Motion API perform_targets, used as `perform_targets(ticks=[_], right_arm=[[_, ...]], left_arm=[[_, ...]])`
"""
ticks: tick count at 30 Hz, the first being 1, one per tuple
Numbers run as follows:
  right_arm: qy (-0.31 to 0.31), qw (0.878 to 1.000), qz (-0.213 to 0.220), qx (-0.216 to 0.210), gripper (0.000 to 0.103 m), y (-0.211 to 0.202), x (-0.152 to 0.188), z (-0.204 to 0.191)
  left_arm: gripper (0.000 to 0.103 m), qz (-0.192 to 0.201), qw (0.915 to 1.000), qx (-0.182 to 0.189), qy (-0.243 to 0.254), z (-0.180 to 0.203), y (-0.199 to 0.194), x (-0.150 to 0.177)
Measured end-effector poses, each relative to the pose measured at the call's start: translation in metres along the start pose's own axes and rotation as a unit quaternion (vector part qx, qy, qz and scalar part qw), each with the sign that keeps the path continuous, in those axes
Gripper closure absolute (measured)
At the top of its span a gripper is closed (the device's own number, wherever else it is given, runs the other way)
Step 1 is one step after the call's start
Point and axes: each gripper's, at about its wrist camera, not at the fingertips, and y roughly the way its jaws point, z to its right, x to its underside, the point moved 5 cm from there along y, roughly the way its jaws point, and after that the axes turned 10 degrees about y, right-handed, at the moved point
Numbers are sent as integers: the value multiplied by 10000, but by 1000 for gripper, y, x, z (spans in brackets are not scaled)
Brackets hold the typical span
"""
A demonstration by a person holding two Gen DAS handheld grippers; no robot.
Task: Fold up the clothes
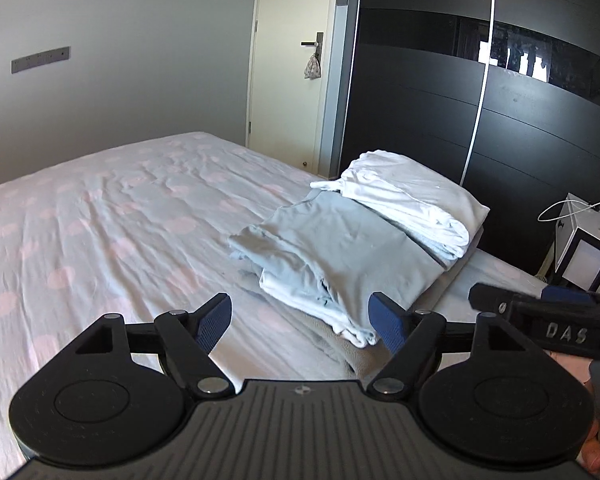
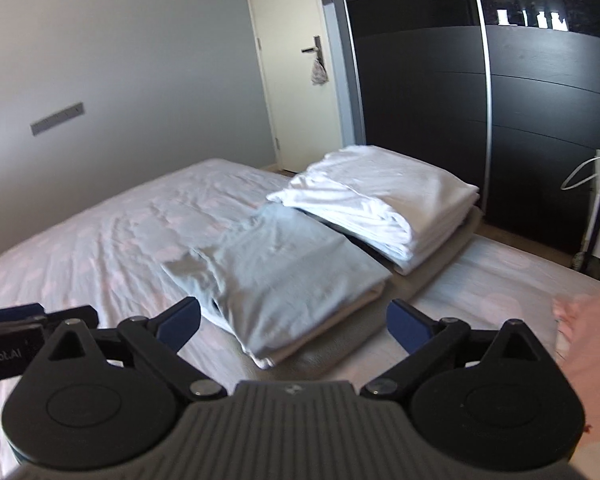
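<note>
A folded pale blue garment [image 1: 340,256] [image 2: 284,268] lies on the bed, with a folded white garment [image 1: 412,204] [image 2: 376,204] stacked beyond it. Both rest on a beige folded cloth [image 2: 428,268]. My left gripper [image 1: 304,320] is open just short of the blue garment's near corner, with nothing between its blue pads. My right gripper [image 2: 296,320] is also open and holds nothing, hovering in front of the same garment's near edge. The right gripper's body [image 1: 540,320] shows at the right of the left wrist view.
The bed has a white sheet with pink dots [image 1: 100,216]. A black wardrobe [image 1: 500,100] stands behind the clothes, a white door [image 1: 292,60] to its left. A white bedside box with a cable [image 1: 584,240] is at the right. A pink cloth [image 2: 588,340] sits near right.
</note>
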Motion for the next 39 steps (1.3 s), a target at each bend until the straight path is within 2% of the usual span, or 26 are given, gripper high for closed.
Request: perform_targets(ticks=[8, 15, 21, 30, 39], right_arm=[[265, 9991, -263, 209, 3, -5, 30, -8], [20, 9994, -283, 204, 3, -8, 47, -24], [-73, 9994, -302, 165, 3, -12, 55, -33], [-199, 9994, 2, 271, 3, -24, 51, -40], [13, 9993, 19, 372, 3, -27, 56, -39]], left_arm=[[28, -140, 9996, -133, -210, -14, 0, 25], [27, -306, 9992, -133, -215, -16, 0, 43], [27, -211, 9992, -224, -267, -19, -7, 42], [27, -130, 9992, -167, -348, -22, -11, 38], [27, -152, 9989, -64, -440, -24, -9, 39]])
